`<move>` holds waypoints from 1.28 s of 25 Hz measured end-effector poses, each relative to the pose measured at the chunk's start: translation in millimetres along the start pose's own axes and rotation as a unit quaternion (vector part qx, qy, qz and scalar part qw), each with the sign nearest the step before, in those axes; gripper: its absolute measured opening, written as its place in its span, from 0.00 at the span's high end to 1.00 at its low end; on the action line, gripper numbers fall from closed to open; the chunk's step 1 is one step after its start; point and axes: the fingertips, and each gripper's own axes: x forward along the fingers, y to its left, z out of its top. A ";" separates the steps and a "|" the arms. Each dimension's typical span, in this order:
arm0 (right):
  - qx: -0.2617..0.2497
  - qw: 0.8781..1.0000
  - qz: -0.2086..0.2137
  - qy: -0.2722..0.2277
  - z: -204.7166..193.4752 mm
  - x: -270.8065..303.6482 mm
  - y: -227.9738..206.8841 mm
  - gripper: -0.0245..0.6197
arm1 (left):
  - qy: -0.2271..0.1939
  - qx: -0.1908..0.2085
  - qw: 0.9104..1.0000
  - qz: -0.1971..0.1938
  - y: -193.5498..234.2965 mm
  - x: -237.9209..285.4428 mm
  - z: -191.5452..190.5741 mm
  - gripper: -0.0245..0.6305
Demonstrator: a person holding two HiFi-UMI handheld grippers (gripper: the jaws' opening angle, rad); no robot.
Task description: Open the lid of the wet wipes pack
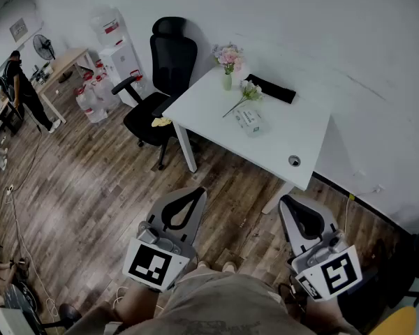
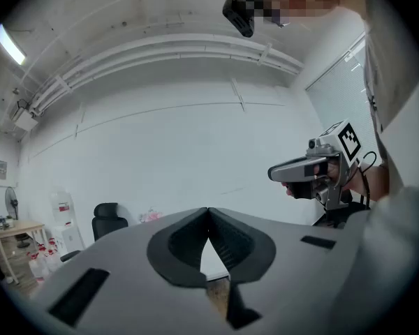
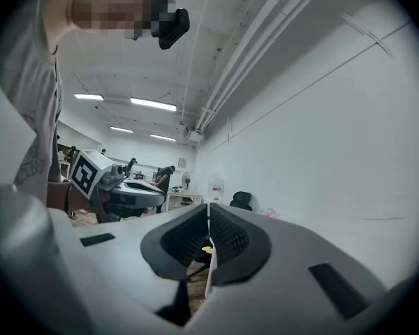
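The wet wipes pack (image 1: 250,120) lies flat near the middle of a white, smooth-topped counter (image 1: 300,128), well ahead of both grippers and touched by neither. It is a small, soft-looking oblong packet, pale with faint greenish print; from this far off its lid cannot be made out. A cut flower stem (image 1: 243,98) with a pale bloom lies aslant just beside the pack's far end. Behind it stands a slim vase (image 1: 227,81) of pink flowers, and a flat black oblong pad (image 1: 271,88) lies near the counter's back edge. A round cable hole (image 1: 294,160) sits near the front edge. A black office chair (image 1: 160,82) with a mesh-like back stands at the counter's left, on a floor (image 1: 91,180) of dark wood-grain planks. The left hand-held gripper (image 1: 197,192) is held low over the floor, short of the counter. Its grey, matt plastic jaws curve to a point, lined with black ribbed pads; the tips are pressed together with nothing between them. The right hand-held gripper (image 1: 287,201) has the same form, and its jaws are likewise closed tip to tip and empty. Each carries a white cube with a square black marker (image 1: 153,265) at its rear.
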 end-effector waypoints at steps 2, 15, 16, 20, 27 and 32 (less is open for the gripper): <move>-0.004 1.000 -0.001 0.002 -2.3 -1.5 0.2 0.91 | -0.006 -0.005 1.000 0.009 1.5 -1.1 1.6 0.94; 0.011 1.000 -0.013 -0.025 -4.5 -7.8 -19.4 0.91 | 0.001 -0.003 1.000 0.006 -9.5 14.0 -0.7 0.94; 0.011 1.000 -0.011 -0.025 -5.8 -9.1 -20.2 0.91 | 0.003 -0.001 1.000 0.005 -10.6 15.7 -1.6 0.94; 0.019 0.999 -0.017 -0.032 -8.9 -13.7 -28.7 0.91 | 0.005 0.012 1.000 0.007 -10.7 22.8 -2.9 0.94; 0.036 0.996 -0.055 -0.058 -4.0 -14.4 -58.9 0.66 | 0.001 0.008 1.000 0.013 -4.5 36.5 0.8 0.94; 0.028 0.998 -0.049 -0.041 -18.7 1.3 -65.1 0.66 | 0.008 0.010 1.000 0.006 0.7 51.5 -10.3 0.94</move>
